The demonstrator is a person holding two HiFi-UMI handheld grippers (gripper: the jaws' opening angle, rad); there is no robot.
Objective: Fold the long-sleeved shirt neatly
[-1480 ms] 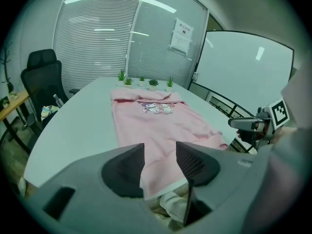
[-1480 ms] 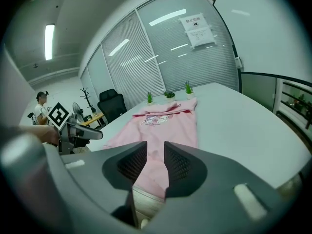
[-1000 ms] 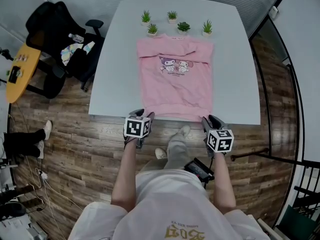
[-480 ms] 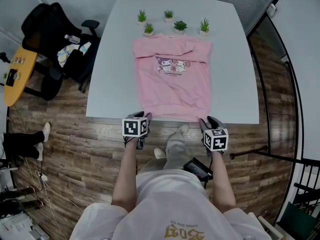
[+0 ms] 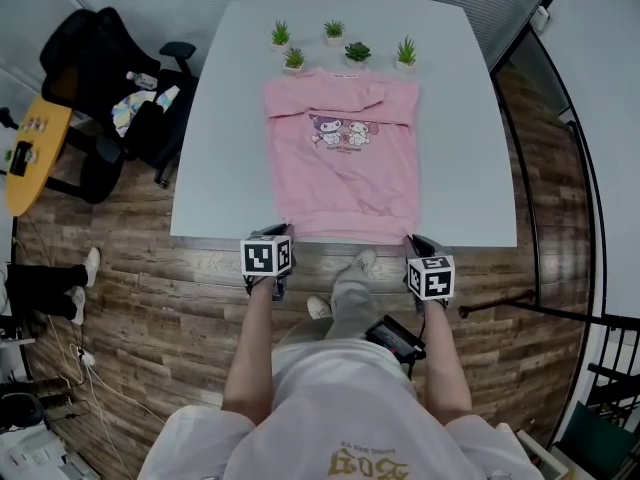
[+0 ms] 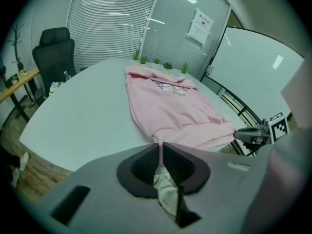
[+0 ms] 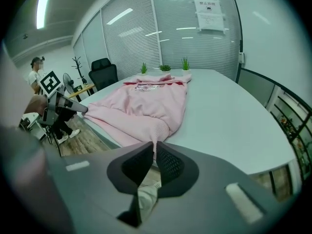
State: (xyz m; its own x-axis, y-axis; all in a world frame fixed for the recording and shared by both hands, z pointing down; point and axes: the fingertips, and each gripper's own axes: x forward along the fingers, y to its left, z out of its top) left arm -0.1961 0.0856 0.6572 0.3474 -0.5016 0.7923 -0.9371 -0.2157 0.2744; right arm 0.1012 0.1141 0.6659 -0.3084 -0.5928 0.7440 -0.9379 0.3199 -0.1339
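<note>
A pink long-sleeved shirt (image 5: 340, 168) with a cartoon print lies flat on the pale table (image 5: 220, 118), sleeves folded in, hem at the near edge. My left gripper (image 5: 283, 231) is at the hem's left corner. In the left gripper view its jaws (image 6: 160, 144) are closing and pinch the pink hem (image 6: 165, 106). My right gripper (image 5: 412, 240) is at the hem's right corner. In the right gripper view its jaws (image 7: 155, 144) are closing too, with the ribbed hem (image 7: 141, 106) caught between the pads. Each gripper shows in the other's view: the right gripper (image 6: 248, 134), the left gripper (image 7: 73, 108).
Several small potted plants (image 5: 345, 43) stand along the table's far edge, just past the shirt's collar. A black office chair (image 5: 100, 58) and a yellow side table (image 5: 30, 148) are at the left. Wooden floor (image 5: 160, 298) lies below the near edge, with a railing at the right.
Both grippers have edged in to the hem's corners at the near table edge. The shirt has not moved on the table.
</note>
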